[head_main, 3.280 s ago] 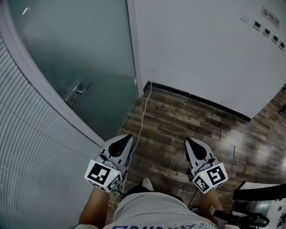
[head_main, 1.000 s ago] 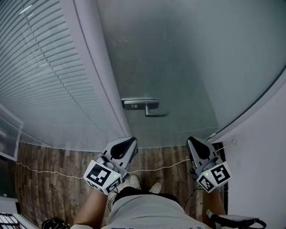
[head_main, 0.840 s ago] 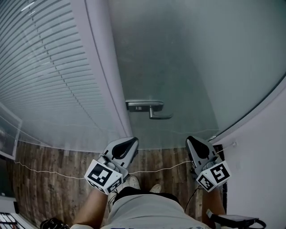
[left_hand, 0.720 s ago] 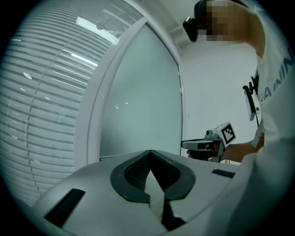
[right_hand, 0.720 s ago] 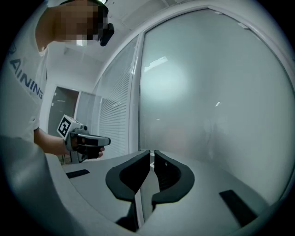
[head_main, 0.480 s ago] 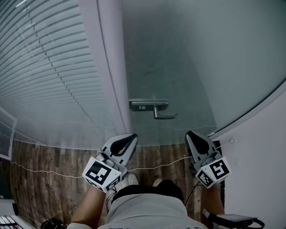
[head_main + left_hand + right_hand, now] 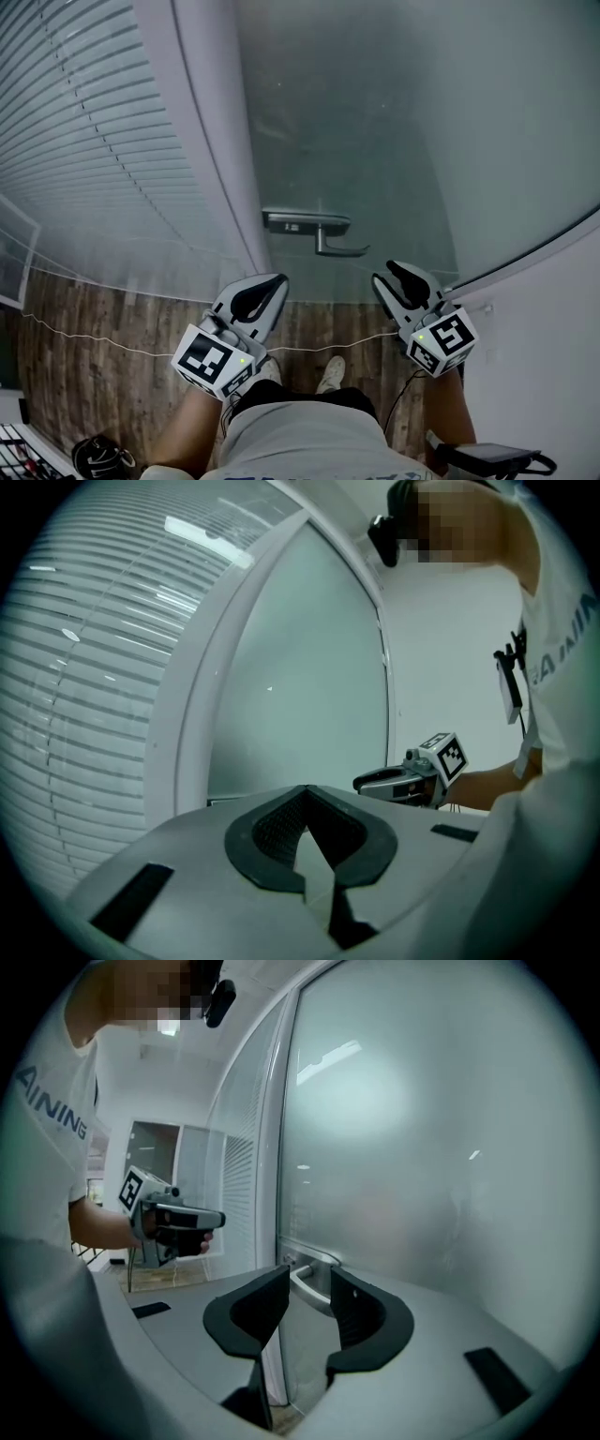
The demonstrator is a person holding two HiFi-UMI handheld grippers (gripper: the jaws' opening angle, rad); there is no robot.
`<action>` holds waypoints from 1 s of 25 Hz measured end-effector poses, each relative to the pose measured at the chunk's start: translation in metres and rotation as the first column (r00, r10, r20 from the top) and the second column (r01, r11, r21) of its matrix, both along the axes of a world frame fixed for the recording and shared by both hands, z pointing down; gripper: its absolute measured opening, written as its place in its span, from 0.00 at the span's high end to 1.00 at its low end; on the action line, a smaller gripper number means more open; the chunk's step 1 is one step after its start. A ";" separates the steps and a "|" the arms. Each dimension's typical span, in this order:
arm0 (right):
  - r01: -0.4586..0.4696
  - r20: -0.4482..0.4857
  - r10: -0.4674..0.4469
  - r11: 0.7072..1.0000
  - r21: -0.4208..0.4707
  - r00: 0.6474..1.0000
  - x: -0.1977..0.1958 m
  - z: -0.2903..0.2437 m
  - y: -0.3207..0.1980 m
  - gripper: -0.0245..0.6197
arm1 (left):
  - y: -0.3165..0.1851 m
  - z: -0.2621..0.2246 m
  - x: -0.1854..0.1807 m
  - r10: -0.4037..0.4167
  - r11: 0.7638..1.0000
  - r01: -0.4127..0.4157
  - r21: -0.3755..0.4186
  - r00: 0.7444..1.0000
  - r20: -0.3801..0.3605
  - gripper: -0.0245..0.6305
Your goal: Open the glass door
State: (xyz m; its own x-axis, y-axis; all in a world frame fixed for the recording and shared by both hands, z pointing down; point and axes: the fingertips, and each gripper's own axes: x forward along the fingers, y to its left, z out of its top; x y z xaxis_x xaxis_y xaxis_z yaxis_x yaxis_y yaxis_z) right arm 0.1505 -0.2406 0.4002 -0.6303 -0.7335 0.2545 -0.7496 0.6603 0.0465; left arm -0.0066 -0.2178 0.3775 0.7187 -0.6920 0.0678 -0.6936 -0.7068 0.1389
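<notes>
The frosted glass door (image 7: pixel 375 141) stands shut in its pale grey frame (image 7: pixel 211 141), straight ahead of both tools. Its brushed-metal lever handle (image 7: pixel 339 249) lies just ahead of the right gripper (image 7: pixel 309 1283), lined up with its gap and untouched. Grasping, pressing and pulling all remain.

That gripper's jaws are opening, with nothing pressed between them. The left gripper (image 7: pixel 305 789) is clenched on nothing.

Against a second ago, the right gripper has drawn nearer the handle and unclenched.

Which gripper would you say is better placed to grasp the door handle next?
Right. The right gripper is opening its jaws, with the door handle lined up just beyond them; the left gripper is shut, further left by the door frame.
</notes>
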 end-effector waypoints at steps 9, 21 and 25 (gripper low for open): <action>0.049 -0.208 -0.067 0.994 -0.093 0.976 0.000 0.051 -0.044 0.70 | -0.006 0.011 0.009 -0.001 1.000 0.001 -0.027 1.000 0.026 0.96; 0.042 -0.296 -0.080 0.990 -0.132 0.952 -0.008 0.074 -0.057 0.73 | -0.005 0.021 0.009 0.010 0.998 -0.009 -0.056 0.999 0.035 0.96; 0.035 -0.294 -0.074 0.990 -0.139 0.953 -0.008 0.081 -0.059 0.74 | -0.005 0.026 0.012 0.014 0.998 -0.012 -0.055 0.999 0.035 0.96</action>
State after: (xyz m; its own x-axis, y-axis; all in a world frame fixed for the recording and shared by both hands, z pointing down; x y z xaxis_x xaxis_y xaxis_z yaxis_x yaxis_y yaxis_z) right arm 0.1427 -0.2996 0.4807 -0.5495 -0.6480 0.5274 -0.6776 0.7149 0.1724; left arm 0.0052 -0.2230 0.4036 0.7243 -0.6770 0.1305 -0.6894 -0.7080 0.1532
